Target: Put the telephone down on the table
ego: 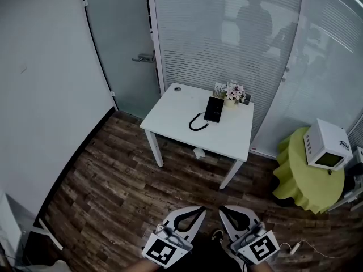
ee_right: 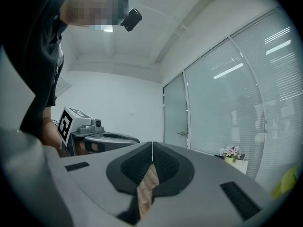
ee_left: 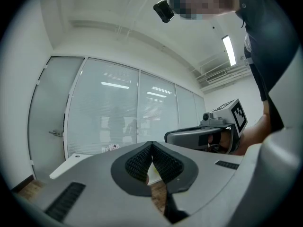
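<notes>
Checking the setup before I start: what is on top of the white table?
A black telephone, its cord looped beside it, and a small pot of flowers at the far edge. Anything behind the flowers or under the telephone is covered.

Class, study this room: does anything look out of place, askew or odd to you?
Little stands out. A small white object lies on the floor under the table; what it is I cannot tell. The telephone sits on the table, its cord looped loosely beside it.
</notes>
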A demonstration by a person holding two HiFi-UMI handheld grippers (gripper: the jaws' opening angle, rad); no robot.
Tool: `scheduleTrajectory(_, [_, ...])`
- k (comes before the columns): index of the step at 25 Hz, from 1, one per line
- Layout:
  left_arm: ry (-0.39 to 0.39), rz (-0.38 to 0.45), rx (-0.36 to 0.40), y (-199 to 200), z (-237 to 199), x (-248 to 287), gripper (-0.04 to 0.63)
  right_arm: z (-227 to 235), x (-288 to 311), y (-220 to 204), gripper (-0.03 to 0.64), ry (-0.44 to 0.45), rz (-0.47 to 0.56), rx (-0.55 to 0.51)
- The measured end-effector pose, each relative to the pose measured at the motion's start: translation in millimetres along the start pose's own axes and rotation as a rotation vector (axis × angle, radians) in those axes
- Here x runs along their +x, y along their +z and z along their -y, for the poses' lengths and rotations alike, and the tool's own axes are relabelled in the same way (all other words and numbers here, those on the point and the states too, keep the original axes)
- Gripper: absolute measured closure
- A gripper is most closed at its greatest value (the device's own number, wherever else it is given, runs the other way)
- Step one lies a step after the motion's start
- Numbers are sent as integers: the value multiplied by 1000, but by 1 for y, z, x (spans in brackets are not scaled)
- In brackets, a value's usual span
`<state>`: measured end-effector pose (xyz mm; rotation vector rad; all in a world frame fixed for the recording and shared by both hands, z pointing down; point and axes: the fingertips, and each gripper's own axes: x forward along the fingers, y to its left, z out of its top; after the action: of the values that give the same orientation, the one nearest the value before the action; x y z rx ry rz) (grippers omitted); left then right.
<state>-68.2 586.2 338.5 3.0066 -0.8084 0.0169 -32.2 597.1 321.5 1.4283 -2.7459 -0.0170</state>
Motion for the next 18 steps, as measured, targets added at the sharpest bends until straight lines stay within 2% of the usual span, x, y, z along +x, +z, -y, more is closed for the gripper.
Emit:
scheduleTrajectory(8, [61,1,-6,-5,-42,16,586,22,29,-11,594,35,7,30])
scheduleTrajectory(13, [77,1,5,-3,-70,42,586,55,54,-8,594,63,31,64])
scheduleTrajectory(18, [84,-10,10,1,-95,80,586,100,80,-5,594,71,28,41])
